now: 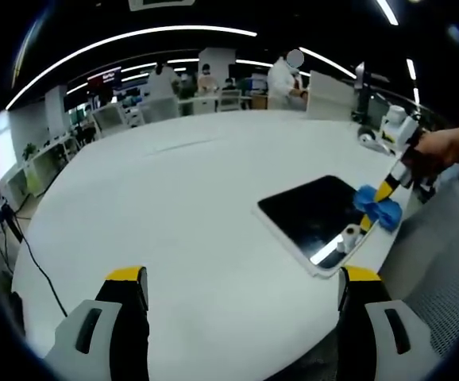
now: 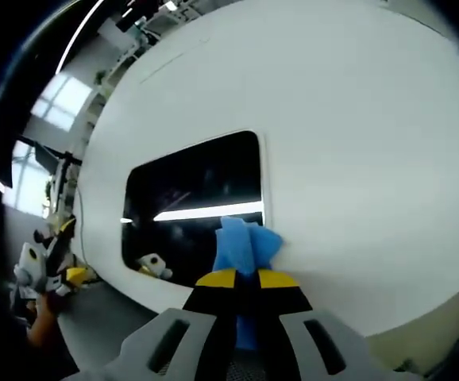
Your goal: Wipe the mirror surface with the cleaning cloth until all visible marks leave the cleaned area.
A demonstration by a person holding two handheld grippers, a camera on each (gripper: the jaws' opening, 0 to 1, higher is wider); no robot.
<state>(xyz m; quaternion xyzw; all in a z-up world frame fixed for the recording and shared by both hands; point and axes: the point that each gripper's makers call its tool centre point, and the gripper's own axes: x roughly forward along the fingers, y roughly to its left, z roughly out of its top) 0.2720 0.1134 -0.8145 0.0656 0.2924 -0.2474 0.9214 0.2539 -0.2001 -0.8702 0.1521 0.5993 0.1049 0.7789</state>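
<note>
In the right gripper view the right gripper (image 2: 247,279) has its yellow-tipped jaws pressed together on the blue cleaning cloth (image 2: 244,246), which sticks up from between them at lower centre of the frame and lies against the near edge of the mirror (image 2: 194,202). The mirror is a dark, white-framed rectangle lying flat on the white table (image 2: 356,143), left of centre, reflecting a bright ceiling strip. In the left gripper view the left gripper (image 1: 241,278) has its jaws spread wide, one at lower left and one at lower right of the frame, with nothing between them, hovering above the table (image 1: 174,206). Right of centre there, the mirror (image 1: 313,210) sits near the table's edge, and the cloth (image 1: 379,206) touches its right side, gripped by the right gripper (image 1: 384,192), which a person's hand (image 1: 444,151) holds at the right edge. People and desks stand in the far background at the top of the frame.
</note>
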